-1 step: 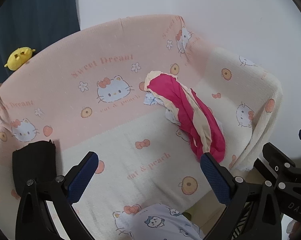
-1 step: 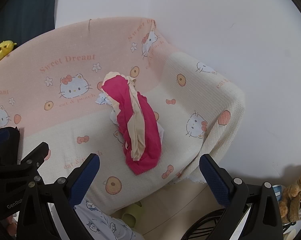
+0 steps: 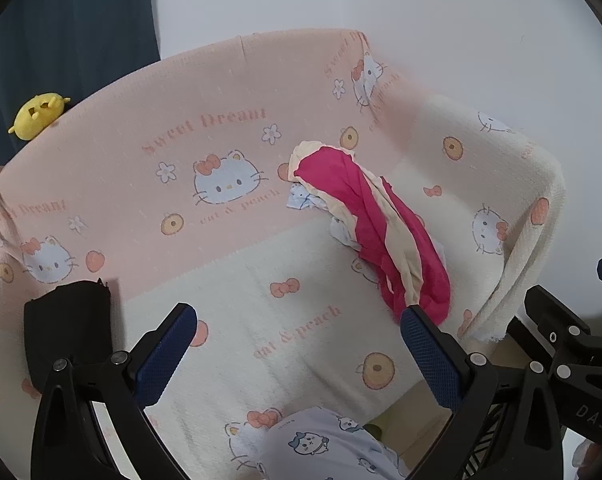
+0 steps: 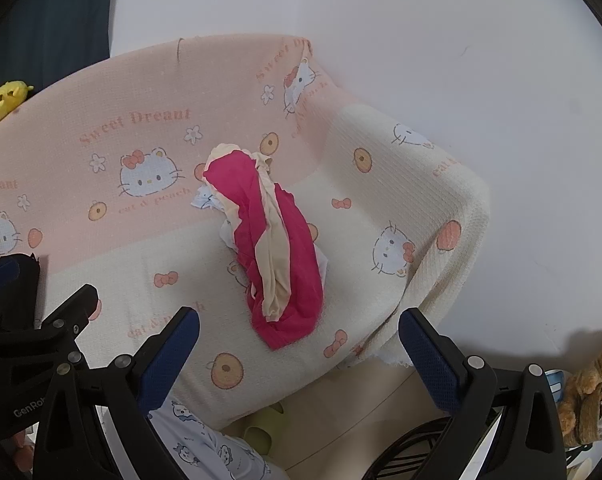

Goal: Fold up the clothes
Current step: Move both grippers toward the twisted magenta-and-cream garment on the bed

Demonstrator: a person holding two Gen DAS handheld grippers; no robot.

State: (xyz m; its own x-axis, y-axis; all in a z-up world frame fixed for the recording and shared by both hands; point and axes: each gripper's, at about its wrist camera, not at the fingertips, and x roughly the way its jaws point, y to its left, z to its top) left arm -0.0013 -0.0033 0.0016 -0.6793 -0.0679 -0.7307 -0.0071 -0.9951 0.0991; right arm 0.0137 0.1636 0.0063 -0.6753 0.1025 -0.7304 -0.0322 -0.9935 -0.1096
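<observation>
My left gripper (image 3: 299, 354) and right gripper (image 4: 299, 356) are both released, holding nothing. The pink garment (image 4: 279, 248) lies bunched on the sofa cover (image 4: 173, 272) (black cloth (image 3: 67, 328) left, well apart).

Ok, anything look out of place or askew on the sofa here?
Only the laundry: a pink and cream garment lies crumpled in a heap over a pale printed piece on the blanket-covered sofa, unfolded. A yellow plush toy perches on the backrest. No damage or spills are visible.

both wrist views angled down, sharing the covered sofa (image 3: 261, 320)
</observation>
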